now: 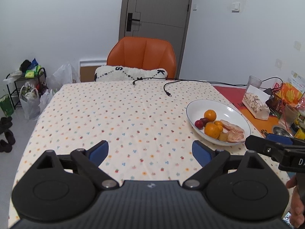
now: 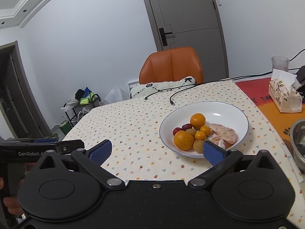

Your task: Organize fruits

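A white bowl point(image 1: 236, 110) point(image 2: 225, 108) sits on the dotted tablecloth at the right. It holds two oranges point(image 2: 197, 120) point(image 1: 209, 115), small kumquats point(image 2: 205, 130), red dates point(image 2: 177, 131) point(image 1: 198, 123) and peeled citrus pieces point(image 2: 225, 132) point(image 1: 233, 128). My left gripper point(image 1: 150, 151) is open and empty over the cloth, left of the bowl. My right gripper point(image 2: 156, 150) is open and empty, its right finger point(image 2: 213, 152) in front of the bowl's near rim. The right gripper also shows at the right edge of the left wrist view point(image 1: 274, 148).
An orange chair point(image 1: 142, 57) with a white cushion point(image 1: 131, 73) stands behind the table. Black cables point(image 1: 167, 87) lie at the far edge. A tissue pack point(image 2: 285, 97), a cup point(image 2: 279, 64), a metal bowl point(image 2: 298, 143) and snack bags point(image 1: 289, 93) crowd the right side.
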A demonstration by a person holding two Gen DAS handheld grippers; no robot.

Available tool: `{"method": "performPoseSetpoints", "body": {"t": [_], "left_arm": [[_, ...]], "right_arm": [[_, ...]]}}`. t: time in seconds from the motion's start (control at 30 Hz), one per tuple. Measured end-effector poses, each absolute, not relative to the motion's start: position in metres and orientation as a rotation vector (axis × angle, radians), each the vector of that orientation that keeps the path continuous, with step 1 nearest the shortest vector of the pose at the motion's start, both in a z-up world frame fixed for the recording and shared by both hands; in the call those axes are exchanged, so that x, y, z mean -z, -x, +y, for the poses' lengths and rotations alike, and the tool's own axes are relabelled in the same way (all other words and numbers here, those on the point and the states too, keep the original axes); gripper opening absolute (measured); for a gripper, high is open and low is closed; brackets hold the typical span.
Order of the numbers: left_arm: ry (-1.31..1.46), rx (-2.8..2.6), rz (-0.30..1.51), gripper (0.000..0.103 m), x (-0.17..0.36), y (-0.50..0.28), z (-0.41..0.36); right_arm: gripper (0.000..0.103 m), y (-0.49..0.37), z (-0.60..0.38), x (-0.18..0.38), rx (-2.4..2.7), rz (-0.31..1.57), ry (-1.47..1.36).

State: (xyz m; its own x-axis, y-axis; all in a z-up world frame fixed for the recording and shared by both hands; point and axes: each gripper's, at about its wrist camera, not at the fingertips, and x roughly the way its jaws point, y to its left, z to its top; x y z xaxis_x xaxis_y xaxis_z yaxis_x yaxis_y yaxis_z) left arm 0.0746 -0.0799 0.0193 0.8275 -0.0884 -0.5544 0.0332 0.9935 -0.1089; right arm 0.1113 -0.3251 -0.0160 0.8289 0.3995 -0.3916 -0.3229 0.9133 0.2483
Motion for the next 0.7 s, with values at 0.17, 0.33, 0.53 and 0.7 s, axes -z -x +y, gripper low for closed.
{"method": "performPoseSetpoints", "body": {"t": [0.17,0.33,0.53,0.7], "left_arm": [[0.073,0.05,0.592,0.099,-0.024,-0.059,-0.076],[0.092,0.068,0.598,0.099,-0.026,-0.046,-0.07],[0.093,0.072,0.59,0.103,-0.03,-0.03,-0.065],[0.091,0.07,0.584,0.103,-0.03,-0.018,-0.061]], "right_arm": [[0.103,-0.101,-0.323,0.013,-0.395,0.47,-0.17],[0.103,-0.09,-0.319,0.009,-0.419,0.497,-0.177],[0.103,-0.075,-0.312,-0.001,-0.433,0.487,-0.14],[0.103,-0.066,-0.309,-0.007,-0.446,0.481,-0.118]]}}
